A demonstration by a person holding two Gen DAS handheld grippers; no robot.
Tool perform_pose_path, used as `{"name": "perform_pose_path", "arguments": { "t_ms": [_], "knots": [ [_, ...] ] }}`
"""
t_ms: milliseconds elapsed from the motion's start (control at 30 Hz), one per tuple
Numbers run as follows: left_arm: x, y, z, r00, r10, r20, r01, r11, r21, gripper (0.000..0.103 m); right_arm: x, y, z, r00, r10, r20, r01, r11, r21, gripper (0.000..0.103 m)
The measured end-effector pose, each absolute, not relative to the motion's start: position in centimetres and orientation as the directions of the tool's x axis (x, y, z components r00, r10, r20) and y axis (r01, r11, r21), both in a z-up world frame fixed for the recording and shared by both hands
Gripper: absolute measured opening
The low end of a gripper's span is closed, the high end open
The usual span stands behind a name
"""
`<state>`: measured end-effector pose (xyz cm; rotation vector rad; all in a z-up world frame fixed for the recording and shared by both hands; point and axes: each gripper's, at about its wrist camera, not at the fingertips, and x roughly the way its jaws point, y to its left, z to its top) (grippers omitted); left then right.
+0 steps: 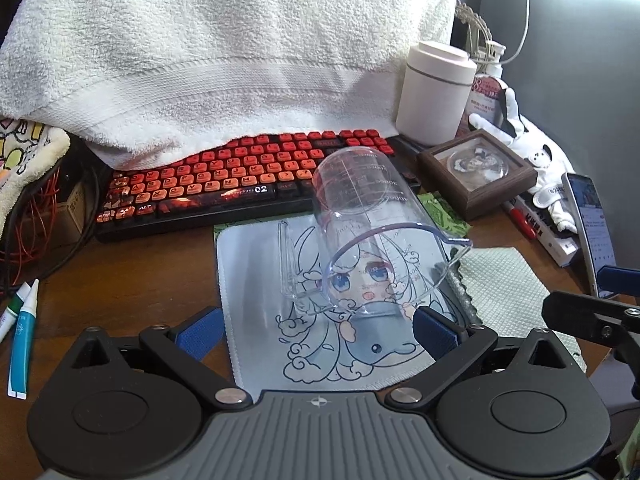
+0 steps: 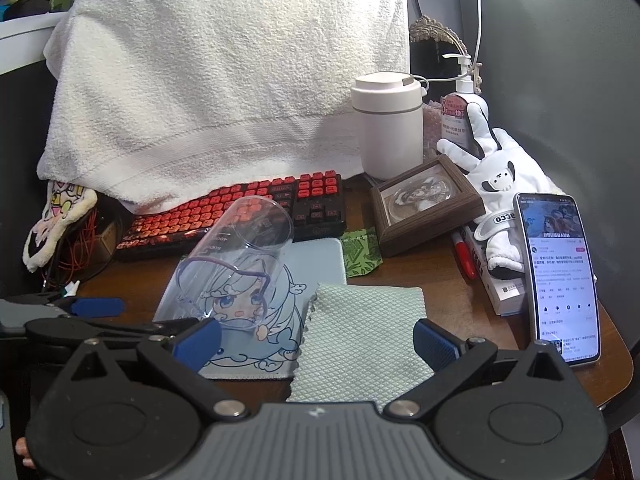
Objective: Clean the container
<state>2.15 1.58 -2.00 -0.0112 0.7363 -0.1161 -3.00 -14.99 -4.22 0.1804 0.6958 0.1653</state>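
Note:
A clear plastic measuring cup (image 1: 372,232) lies on its side on a cartoon mouse pad (image 1: 260,320), mouth toward me, handle to the left. It also shows in the right wrist view (image 2: 236,260). My left gripper (image 1: 320,334) is open just in front of the cup's rim, with the right pad (image 1: 434,334) close to the rim. My right gripper (image 2: 316,340) is open and empty above a pale green cleaning cloth (image 2: 360,328) that lies right of the mouse pad. The cloth also shows in the left wrist view (image 1: 504,284).
A red and black keyboard (image 1: 240,184) lies behind the cup under a hanging white towel (image 1: 224,48). A white canister (image 2: 388,128), framed picture (image 2: 424,204), plush toy (image 2: 500,184), red pen (image 2: 466,256) and lit phone (image 2: 560,276) crowd the right. Tubes (image 1: 22,336) lie left.

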Motion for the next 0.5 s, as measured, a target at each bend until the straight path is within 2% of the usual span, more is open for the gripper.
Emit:
{"name": "perform_pose_path", "arguments": {
  "t_ms": [100, 267, 367, 500],
  "knots": [
    [1.9, 1.9, -2.2, 0.762, -0.125, -0.635, 0.123, 0.991, -0.047, 0.102, -3.2, -15.1, -4.3, 0.767, 0.187, -0.613, -0.072, 0.976, 0.208, 0.103],
    [2.3, 2.2, -2.6, 0.748, -0.181, -0.638, 0.192, 0.98, -0.054, 0.102, -3.5, -15.3, -4.4, 0.799, 0.146, -0.584, -0.042, 0.981, 0.187, 0.103],
    [2.6, 2.8, -2.9, 0.726, -0.264, -0.635, 0.249, 0.962, -0.114, 0.102, -3.7, -15.2, -4.4, 0.812, 0.119, -0.571, -0.03, 0.986, 0.163, 0.103],
    [3.3, 4.6, -3.3, 0.694, -0.386, -0.608, 0.255, 0.921, -0.293, 0.102, -4.0, -15.0, -4.6, 0.813, 0.109, -0.572, -0.038, 0.99, 0.134, 0.103]
  ]
}}
